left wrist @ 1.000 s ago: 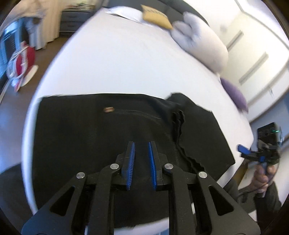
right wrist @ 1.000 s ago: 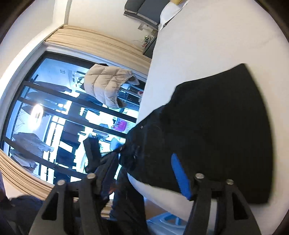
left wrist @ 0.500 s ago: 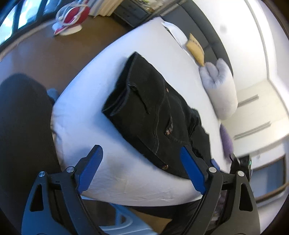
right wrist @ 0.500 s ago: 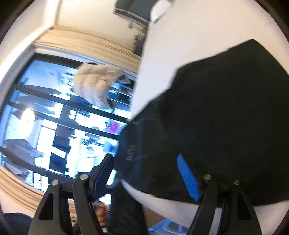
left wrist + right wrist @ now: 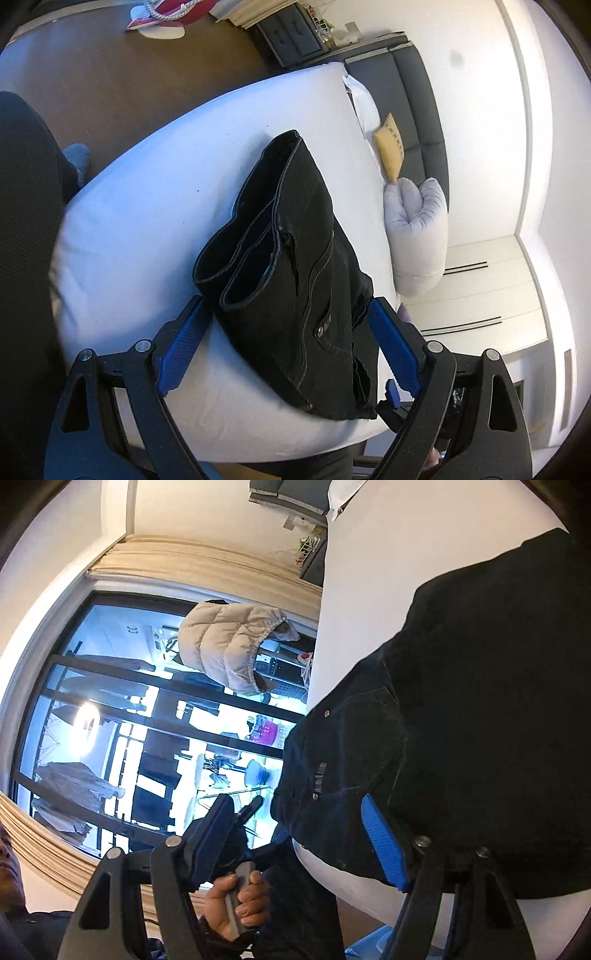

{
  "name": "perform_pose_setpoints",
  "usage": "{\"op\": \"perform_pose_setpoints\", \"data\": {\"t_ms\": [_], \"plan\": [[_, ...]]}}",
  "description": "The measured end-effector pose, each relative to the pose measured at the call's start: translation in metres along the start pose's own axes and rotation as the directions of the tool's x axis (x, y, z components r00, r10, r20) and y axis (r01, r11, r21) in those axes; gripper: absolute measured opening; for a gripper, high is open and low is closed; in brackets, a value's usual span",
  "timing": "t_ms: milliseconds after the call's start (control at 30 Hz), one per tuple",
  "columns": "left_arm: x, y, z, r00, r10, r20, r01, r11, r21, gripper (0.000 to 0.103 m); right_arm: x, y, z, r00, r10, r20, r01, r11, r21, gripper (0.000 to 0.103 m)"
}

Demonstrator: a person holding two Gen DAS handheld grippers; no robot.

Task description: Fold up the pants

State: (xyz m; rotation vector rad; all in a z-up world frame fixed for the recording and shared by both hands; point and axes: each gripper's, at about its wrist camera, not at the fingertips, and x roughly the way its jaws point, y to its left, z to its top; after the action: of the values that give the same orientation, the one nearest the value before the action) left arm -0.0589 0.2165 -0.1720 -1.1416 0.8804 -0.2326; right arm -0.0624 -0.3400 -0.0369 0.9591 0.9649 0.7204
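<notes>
The black pants [image 5: 306,266] lie folded into a thick stack near the front corner of the white bed [image 5: 147,221], hems toward me. My left gripper [image 5: 286,347] is open wide. Its blue pads [image 5: 181,347] stand on either side of the stack's near end without pressing it. In the right wrist view the pants [image 5: 480,701] fill the right half. My right gripper [image 5: 295,840] is open, with the stack's corner between its fingers and one blue pad [image 5: 384,845] against the cloth's edge. A hand [image 5: 240,897] holds the other gripper's handle just beyond.
A rolled grey pillow [image 5: 417,236], a yellow cushion [image 5: 389,155] and a dark headboard [image 5: 417,92] sit at the bed's far end. A dark-clothed leg [image 5: 26,258] stands at left. A beige puffer jacket [image 5: 229,646] hangs by the window [image 5: 110,720].
My left gripper went from shut over the pants to wide open, rolled, and drew back to the bed's corner. The right gripper came closer to the stack's edge.
</notes>
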Motion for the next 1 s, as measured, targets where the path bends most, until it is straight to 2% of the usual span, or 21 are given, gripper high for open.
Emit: {"op": "perform_pose_setpoints", "data": {"t_ms": [200,267,333,367,400,433,567,700,767,867,1000], "plan": [[0.008,0.003,0.010,0.997,-0.065,0.031,0.067,0.994,-0.091,0.084,0.000,-0.003,0.014,1.000,-0.008,0.001,0.008,1.000,0.011,0.075],[0.014,0.000,0.015,0.995,-0.094,0.020,0.096,0.989,-0.115,0.072,0.003,-0.003,0.022,0.999,-0.033,-0.019,0.033,0.999,0.004,0.075],[0.022,-0.007,0.019,0.995,-0.104,0.004,0.104,0.989,-0.103,0.044,0.005,-0.001,0.029,0.997,-0.053,-0.047,0.053,0.999,-0.007,0.075],[0.024,-0.011,0.019,0.995,-0.096,0.000,0.095,0.992,-0.082,0.036,0.010,0.000,0.035,0.994,-0.081,-0.072,0.080,0.997,-0.012,0.075],[0.025,-0.015,0.019,0.996,-0.094,-0.004,0.093,0.994,-0.062,0.024,0.014,0.000,0.039,0.990,-0.105,-0.099,0.104,0.995,-0.014,0.075],[0.026,-0.021,0.019,0.995,-0.099,-0.004,0.099,0.994,-0.038,0.020,0.019,-0.001,0.043,0.985,-0.119,-0.125,0.118,0.993,-0.016,0.075],[0.023,-0.037,0.021,0.996,-0.085,-0.016,0.085,0.996,0.031,0.016,0.042,-0.003,0.059,0.959,-0.197,-0.203,0.191,0.980,-0.050,0.075],[0.023,-0.053,0.021,0.998,-0.055,-0.019,0.057,0.994,0.093,0.015,0.065,-0.020,0.071,0.942,-0.211,-0.260,0.213,0.977,-0.023,0.075],[0.023,-0.064,0.020,0.999,-0.040,-0.021,0.043,0.990,0.135,0.015,0.083,-0.040,0.071,0.916,-0.253,-0.310,0.267,0.964,0.004,0.075],[0.024,-0.085,0.017,0.999,-0.029,-0.026,0.034,0.980,0.197,0.015,0.089,-0.051,0.072,0.933,-0.219,-0.284,0.238,0.971,0.033,0.075],[0.033,-0.125,0.009,0.999,-0.021,-0.043,0.033,0.953,0.300,0.015,0.083,-0.044,0.071,0.932,-0.223,-0.286,0.237,0.972,0.013,0.075]]}}
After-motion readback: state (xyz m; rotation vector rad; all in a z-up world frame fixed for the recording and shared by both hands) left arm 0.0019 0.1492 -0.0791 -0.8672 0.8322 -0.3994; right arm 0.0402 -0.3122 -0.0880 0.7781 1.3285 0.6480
